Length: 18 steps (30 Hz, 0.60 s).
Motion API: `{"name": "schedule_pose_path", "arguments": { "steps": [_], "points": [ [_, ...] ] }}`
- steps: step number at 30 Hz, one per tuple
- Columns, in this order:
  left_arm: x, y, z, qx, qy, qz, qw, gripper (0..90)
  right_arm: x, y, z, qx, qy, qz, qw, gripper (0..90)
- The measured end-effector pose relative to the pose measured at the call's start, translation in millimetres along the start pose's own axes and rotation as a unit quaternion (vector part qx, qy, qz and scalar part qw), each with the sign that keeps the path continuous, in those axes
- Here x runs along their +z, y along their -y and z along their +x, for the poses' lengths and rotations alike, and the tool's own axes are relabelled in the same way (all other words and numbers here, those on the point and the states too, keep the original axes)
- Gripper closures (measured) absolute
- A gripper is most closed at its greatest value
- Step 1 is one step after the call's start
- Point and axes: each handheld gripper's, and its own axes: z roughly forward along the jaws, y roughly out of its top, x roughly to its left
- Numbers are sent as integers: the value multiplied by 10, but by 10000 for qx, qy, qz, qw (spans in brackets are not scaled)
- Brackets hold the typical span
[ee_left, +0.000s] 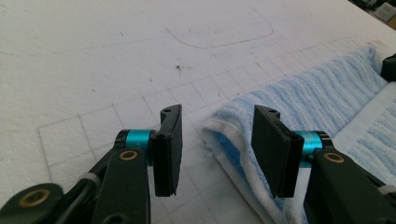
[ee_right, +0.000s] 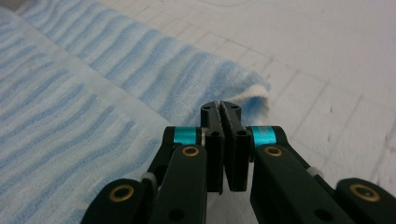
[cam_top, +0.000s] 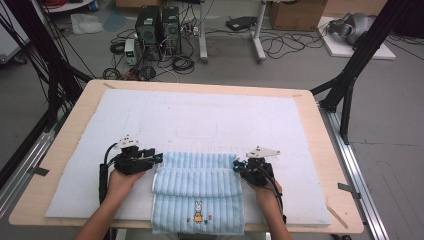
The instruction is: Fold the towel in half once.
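Towel lies half-folded at the near tabletop edge. Left gripper has jaws apart by its corner; right gripper has jaws together. Pinch both corners evenly before folding.

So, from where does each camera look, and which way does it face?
High view: above the person's side, facing forward and down on the table; forearms, both claws.
Left gripper view: on the left claw, jaws apart, facing the blue towel corner.
Right gripper view: on the right claw, jaws together, at the towel's other corner.
All share the towel and the white mat.
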Motion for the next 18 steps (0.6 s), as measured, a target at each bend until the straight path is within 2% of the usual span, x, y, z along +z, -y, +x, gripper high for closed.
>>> {"name": "schedule_pose_path", "arguments": {
  "steps": [2, 5, 7, 10, 12, 14, 16, 18],
  "points": [
    [-5, -1, -3, 10, 3, -40, 10000, 545, -12, -32, 29, -127, 94, -165, 9997, 884],
    [-13, -1, -6, 2, 7, -65, 10000, 558, -49, -76, 29, -112, 313, -414, 9986, 883],
    [-16, -1, -7, -8, 22, -55, 10000, 561, -15, -85, -3, -47, 376, -358, 9986, 882],
    [-10, 1, -16, -16, 37, -38, 10000, 561, 74, -37, -12, 38, 473, -135, 9988, 869],
    [3, 5, -8, -41, 41, -1, 10000, 547, 70, -35, -3, 40, 561, -114, 9984, 797],
    [32, 9, -1, -61, 37, 101, 9999, 506, 37, -46, -23, 199, 547, -196, 9981, 685],
    [55, 3, -10, -31, 18, 186, 9998, 490, 30, -44, -69, 421, 359, -214, 9982, 570],
    [87, -5, -31, 46, 24, 337, 9994, 504, 71, -30, -94, 578, 266, -27, 9980, 514]
  ]
}}
